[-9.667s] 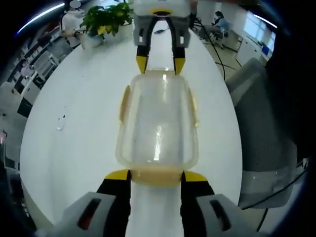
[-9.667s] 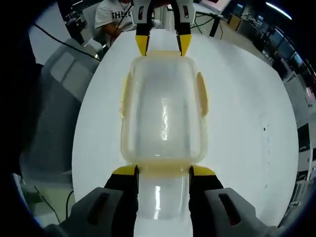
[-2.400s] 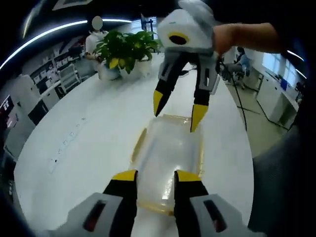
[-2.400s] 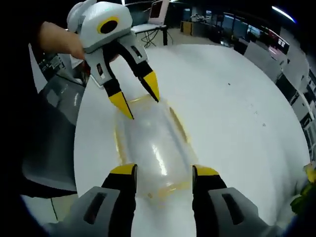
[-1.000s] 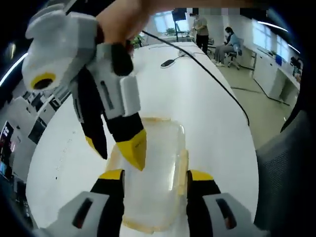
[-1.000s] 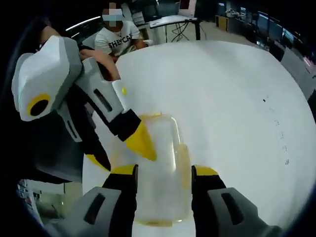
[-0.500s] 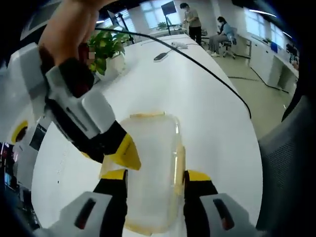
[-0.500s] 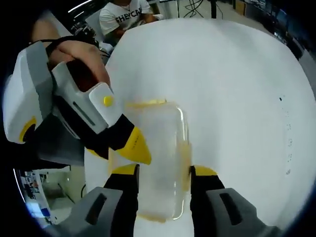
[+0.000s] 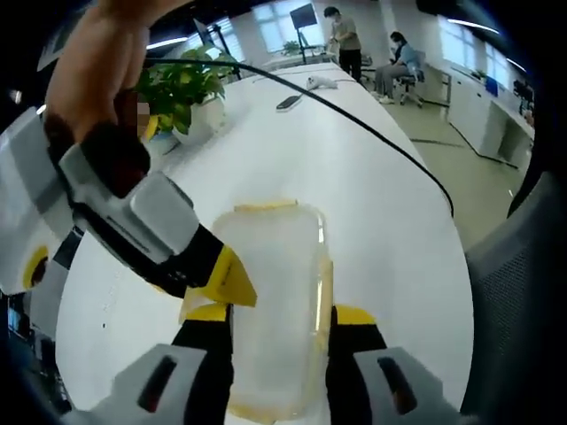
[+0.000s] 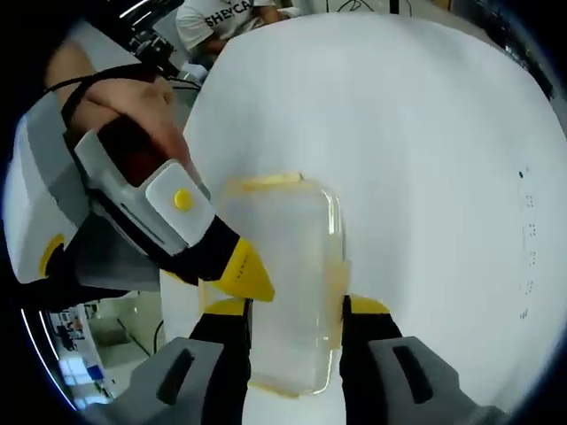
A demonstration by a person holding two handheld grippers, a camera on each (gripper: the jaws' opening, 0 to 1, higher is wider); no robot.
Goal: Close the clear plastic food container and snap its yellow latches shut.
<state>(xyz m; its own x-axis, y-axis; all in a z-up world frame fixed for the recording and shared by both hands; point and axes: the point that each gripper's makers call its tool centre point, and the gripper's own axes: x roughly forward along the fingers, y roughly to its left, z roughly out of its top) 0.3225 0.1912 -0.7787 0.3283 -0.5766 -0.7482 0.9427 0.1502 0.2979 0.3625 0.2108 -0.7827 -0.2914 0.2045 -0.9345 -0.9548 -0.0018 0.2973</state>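
The clear plastic container lies flat on the white table with its lid on. Yellow latches show at its far end and right side. My left gripper is open, its jaws straddling the container's near end. My right gripper reaches in from the left, one yellow tip at the container's left edge. In the right gripper view the container sits between the jaws of my open right gripper, and the left gripper touches its left side. Whether the side latches are snapped down is unclear.
A potted plant, a black cable and a small dark object are on the far part of the table. A grey chair stands at the right edge. People sit beyond the table, one in a white shirt.
Both grippers have left the container's opposite ends and swung round alongside it. Over the last second the other gripper's tip has come down to the container's left edge in both views.
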